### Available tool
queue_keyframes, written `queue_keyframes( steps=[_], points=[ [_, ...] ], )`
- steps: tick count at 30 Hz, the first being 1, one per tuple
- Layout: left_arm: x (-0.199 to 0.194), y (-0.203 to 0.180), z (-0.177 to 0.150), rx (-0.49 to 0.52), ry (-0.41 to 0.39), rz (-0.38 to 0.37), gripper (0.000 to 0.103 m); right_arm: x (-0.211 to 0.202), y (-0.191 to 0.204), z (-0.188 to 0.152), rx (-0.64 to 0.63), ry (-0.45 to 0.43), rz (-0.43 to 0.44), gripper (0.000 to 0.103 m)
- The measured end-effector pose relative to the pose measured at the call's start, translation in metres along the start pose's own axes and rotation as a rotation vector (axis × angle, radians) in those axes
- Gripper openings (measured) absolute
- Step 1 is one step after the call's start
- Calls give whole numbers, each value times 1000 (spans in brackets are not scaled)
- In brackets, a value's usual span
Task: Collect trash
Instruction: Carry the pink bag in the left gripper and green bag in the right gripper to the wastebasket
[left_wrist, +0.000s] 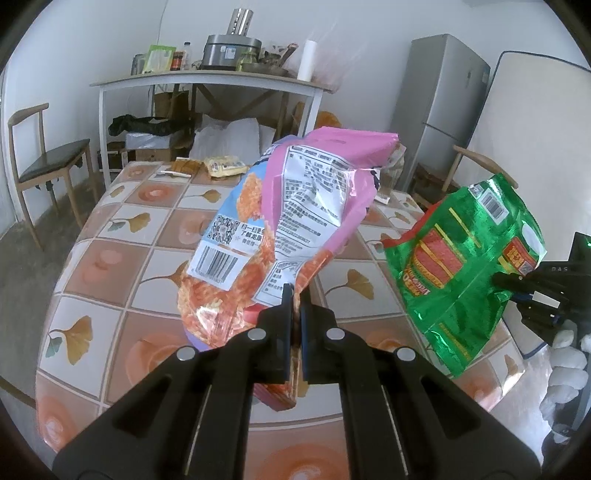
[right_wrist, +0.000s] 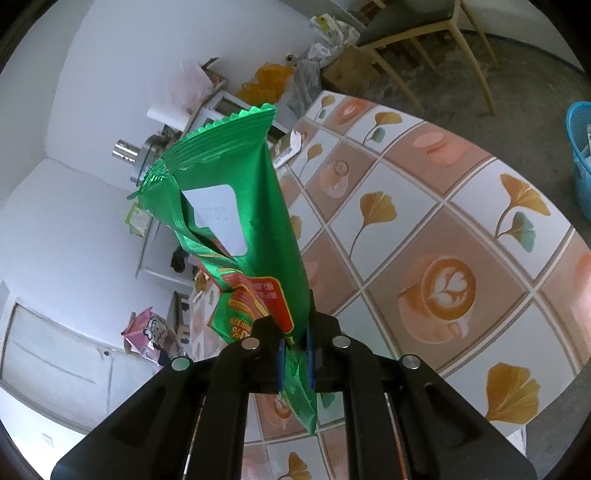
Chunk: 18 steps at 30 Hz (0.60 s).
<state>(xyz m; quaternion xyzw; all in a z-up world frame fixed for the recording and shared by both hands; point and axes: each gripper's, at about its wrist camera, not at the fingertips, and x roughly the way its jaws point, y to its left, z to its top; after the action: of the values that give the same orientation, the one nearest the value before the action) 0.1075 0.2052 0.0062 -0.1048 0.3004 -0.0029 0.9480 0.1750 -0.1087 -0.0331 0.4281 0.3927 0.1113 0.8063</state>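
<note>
A crumpled pink and orange snack bag (left_wrist: 295, 206) hangs above the table, and my left gripper (left_wrist: 293, 297) is shut on its lower edge. To the right of it, a green foil snack bag (left_wrist: 461, 269) is held up by my right gripper (left_wrist: 511, 282), which comes in from the right edge. In the right wrist view the green bag (right_wrist: 240, 206) stands up from my right gripper (right_wrist: 295, 341), whose pads are shut on its bottom seam. The pink bag (right_wrist: 147, 332) shows small at the lower left there.
The table (left_wrist: 110, 266) wears a tile-pattern cloth with leaves and coffee cups. More wrappers (left_wrist: 225, 166) lie at its far end, and a small carton (right_wrist: 290, 147) near an edge. A blue basket (right_wrist: 581, 155) stands on the floor. Wooden chairs (left_wrist: 48, 162), a shelf table (left_wrist: 207, 79) and a fridge (left_wrist: 439, 107) surround it.
</note>
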Motion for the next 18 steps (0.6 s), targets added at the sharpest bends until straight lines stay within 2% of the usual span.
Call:
queue_keyframes(
  steps=[11,18],
  points=[
    [-15,-16,9,25,-43,-6,2,-35,-10,11,28,-60,54,8],
    [-28,-42,16,78,-73,-27,2,-71,-27,17,59,-122,87,8]
  ],
)
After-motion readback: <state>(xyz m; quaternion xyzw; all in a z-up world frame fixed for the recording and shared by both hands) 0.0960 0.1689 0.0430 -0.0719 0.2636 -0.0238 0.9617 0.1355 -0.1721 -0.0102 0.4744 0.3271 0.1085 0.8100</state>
